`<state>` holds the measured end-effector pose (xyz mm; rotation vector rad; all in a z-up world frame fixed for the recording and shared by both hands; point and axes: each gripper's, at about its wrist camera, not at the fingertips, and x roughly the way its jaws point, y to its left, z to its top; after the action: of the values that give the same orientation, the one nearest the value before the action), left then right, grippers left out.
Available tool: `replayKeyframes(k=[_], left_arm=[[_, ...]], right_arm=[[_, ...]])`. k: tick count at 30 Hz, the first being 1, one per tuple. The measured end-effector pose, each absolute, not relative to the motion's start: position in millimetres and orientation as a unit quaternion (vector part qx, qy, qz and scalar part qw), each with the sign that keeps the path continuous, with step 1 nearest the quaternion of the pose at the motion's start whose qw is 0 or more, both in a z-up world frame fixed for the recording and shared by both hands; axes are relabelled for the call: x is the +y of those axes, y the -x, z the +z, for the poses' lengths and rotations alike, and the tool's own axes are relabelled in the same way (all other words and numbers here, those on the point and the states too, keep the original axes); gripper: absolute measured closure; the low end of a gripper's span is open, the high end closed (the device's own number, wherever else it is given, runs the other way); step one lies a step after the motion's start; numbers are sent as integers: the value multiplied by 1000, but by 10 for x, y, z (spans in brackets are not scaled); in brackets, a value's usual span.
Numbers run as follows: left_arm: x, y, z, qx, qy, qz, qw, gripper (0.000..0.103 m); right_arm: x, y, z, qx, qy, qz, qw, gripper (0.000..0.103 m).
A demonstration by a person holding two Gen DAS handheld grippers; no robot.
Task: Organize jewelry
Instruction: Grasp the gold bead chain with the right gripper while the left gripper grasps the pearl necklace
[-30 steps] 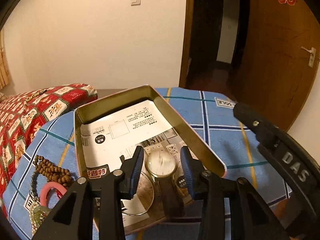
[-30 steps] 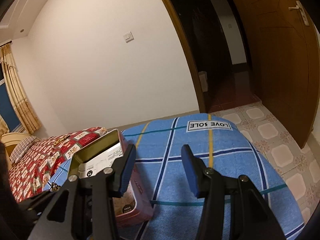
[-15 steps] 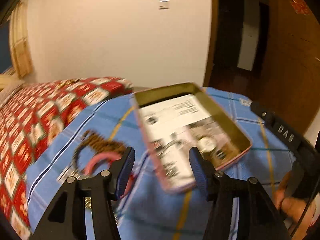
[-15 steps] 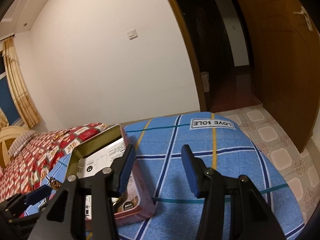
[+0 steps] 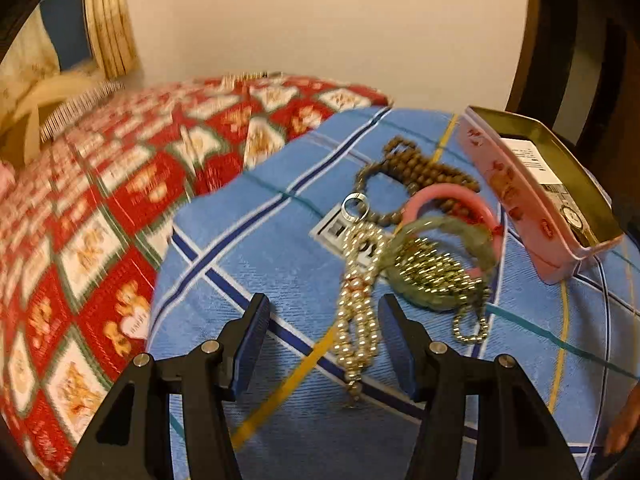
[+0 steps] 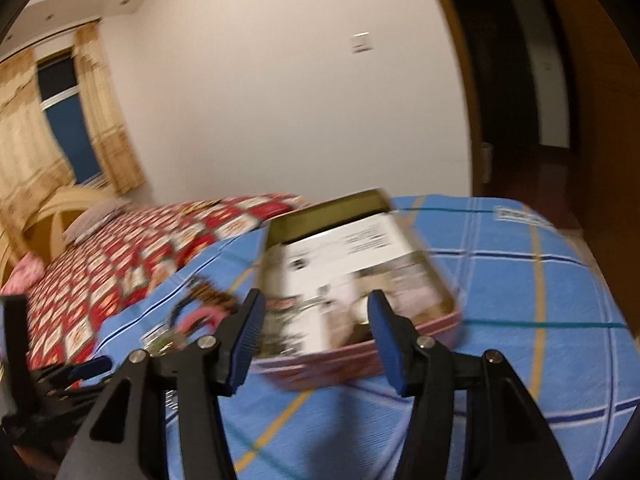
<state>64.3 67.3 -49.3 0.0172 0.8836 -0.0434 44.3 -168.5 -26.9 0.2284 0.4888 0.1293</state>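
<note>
A heap of jewelry lies on the blue checked cloth [image 5: 248, 268]: a gold bead chain [image 5: 358, 300], a silver ring [image 5: 355, 207], a green bangle [image 5: 448, 264] with gold beads, a pink bangle [image 5: 444, 196] and a brown bead bracelet [image 5: 420, 168]. My left gripper [image 5: 324, 340] is open and empty, just short of the gold chain. The pink tin [image 5: 516, 196] stands to the right with a watch [image 5: 572, 216] inside. My right gripper [image 6: 316, 340] is open and empty, near the tin [image 6: 360, 356], which shows blurred.
A red patterned quilt [image 5: 100, 184] covers the bed to the left of the blue cloth. A white wall and a dark doorway [image 6: 516, 100] lie behind. The left gripper's body [image 6: 48, 384] shows at the lower left of the right wrist view.
My left gripper has swung left from over the tin and watch to the jewelry heap. My right gripper has turned left so the tin sits between its fingers in view.
</note>
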Motion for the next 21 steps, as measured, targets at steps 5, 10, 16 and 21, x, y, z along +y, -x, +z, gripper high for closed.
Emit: replayKeyframes(k=[5,10,16,21], left_arm=[[695,-749,-509,427,-20,-11,904,46],[675,-776,-525,425,-35,-30,904,46],[692,-801,-518,427,-20,-69,902,91],[764,-776,-515,424,6,-76,902,91]], right_arm=[[-1354,-425,-323,253,-90,106,957,46],[-1129,-392,-366,263,-67,141,952,46],[-984,-454,-450,289,-64,171,940,52],[-873,-520,-510,311,-54,189,930,71]])
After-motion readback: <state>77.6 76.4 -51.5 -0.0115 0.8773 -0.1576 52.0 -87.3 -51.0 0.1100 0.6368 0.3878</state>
